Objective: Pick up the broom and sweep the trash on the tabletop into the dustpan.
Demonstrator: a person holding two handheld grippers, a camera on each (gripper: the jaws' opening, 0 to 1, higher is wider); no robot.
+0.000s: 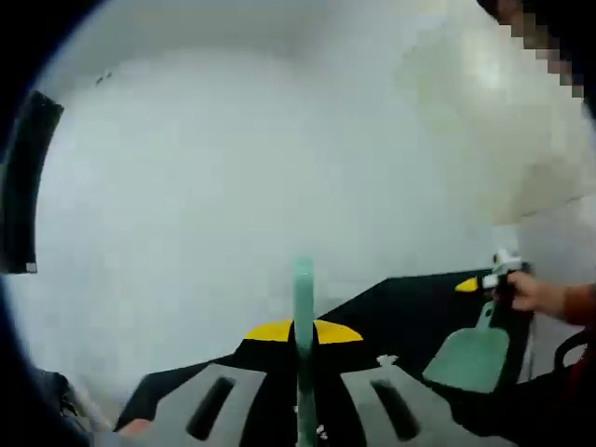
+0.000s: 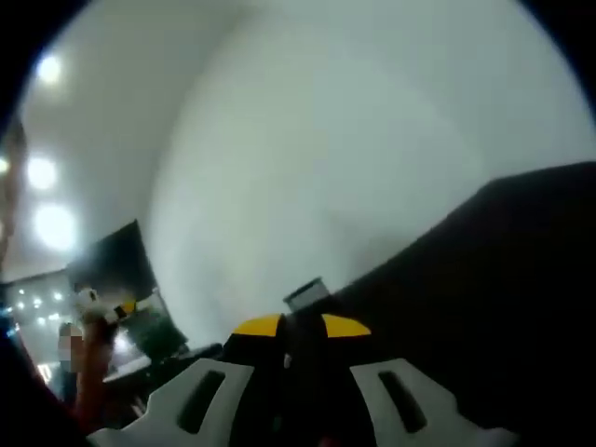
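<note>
1. Handle of teal plastic [image 1: 304, 307] stood between the left gripper [image 1: 304, 372] fingers, which were closed on it, likely the broom held upright for sweeping. Over the black table [image 1: 410, 307], the other gripper [image 1: 498, 275] held the green dustpan [image 1: 470, 358].
2. Right gripper [image 2: 289, 358] fingers were closed on a thin handle [image 2: 303, 296], likely the dustpan's; the left gripper [image 2: 102, 307] showed far left.

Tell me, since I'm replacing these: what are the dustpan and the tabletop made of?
The dustpan looks like moulded plastic: even mint-green colour, matte, thin flat blade and handle. The tabletop is black and matte; blur leaves open whether it is laminate, painted board or a cloth cover.
</note>
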